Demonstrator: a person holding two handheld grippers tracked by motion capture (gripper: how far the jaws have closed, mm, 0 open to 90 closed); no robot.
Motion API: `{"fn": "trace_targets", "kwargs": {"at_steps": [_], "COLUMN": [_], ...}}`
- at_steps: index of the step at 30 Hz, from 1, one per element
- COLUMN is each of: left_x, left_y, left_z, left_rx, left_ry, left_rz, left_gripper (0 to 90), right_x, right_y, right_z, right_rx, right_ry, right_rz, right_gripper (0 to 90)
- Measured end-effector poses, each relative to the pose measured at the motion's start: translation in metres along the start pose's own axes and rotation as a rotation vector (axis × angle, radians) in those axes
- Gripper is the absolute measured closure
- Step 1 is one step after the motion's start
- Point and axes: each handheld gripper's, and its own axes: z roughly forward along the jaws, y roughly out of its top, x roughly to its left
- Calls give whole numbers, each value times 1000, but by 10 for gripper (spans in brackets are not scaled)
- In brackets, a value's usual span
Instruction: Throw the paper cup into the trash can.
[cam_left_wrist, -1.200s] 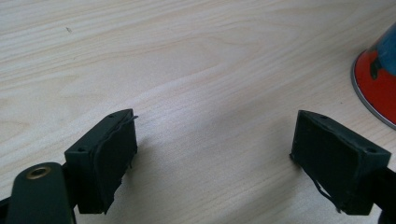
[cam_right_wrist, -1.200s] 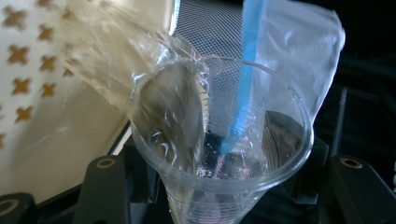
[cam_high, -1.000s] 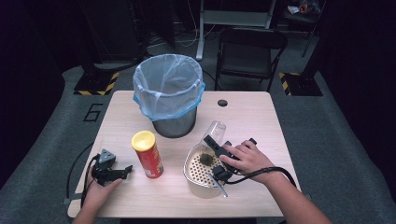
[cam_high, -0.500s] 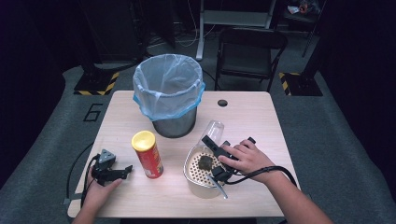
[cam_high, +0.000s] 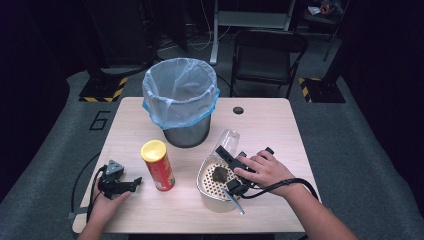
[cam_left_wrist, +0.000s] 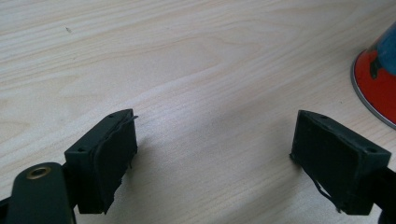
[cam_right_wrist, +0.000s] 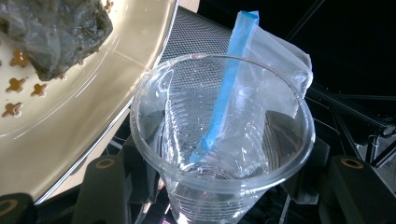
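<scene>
Right gripper (cam_high: 231, 156): jaws closed on the clear plastic cup (cam_right_wrist: 219, 140), held tilted beside the colander (cam_high: 212, 187).
Left gripper (cam_left_wrist: 217, 158): jaws wide apart, empty, low over the table (cam_left_wrist: 187, 56).
Risk: thin cup may buckle or slip; could knock the colander.
Cup look: transparent, ribbed, empty, mouth towards the bin (cam_high: 180, 100).
</scene>
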Motion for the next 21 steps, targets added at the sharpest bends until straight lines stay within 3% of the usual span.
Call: {"fn": "trace_targets", "kwargs": {"at_steps": [1, 6, 7, 21], "left_x": [0, 0, 0, 0], "left_y": [0, 0, 0, 0], "left_z": [0, 0, 0, 0], "left_rx": [1, 0, 0, 0], "left_ry": [1, 0, 0, 0], "left_rz": [2, 0, 0, 0], "left_gripper": [139, 139, 139, 140], "right_x": [1, 0, -1, -3], "right_y": [0, 3, 4, 2], "right_z": [-1, -1, -1, -3], "right_rx": [7, 9, 12, 28], "right_ry": [-3, -8, -34, -31], "right_rz": [16, 5, 5, -21], "right_gripper": [398, 397, 397, 394]}}
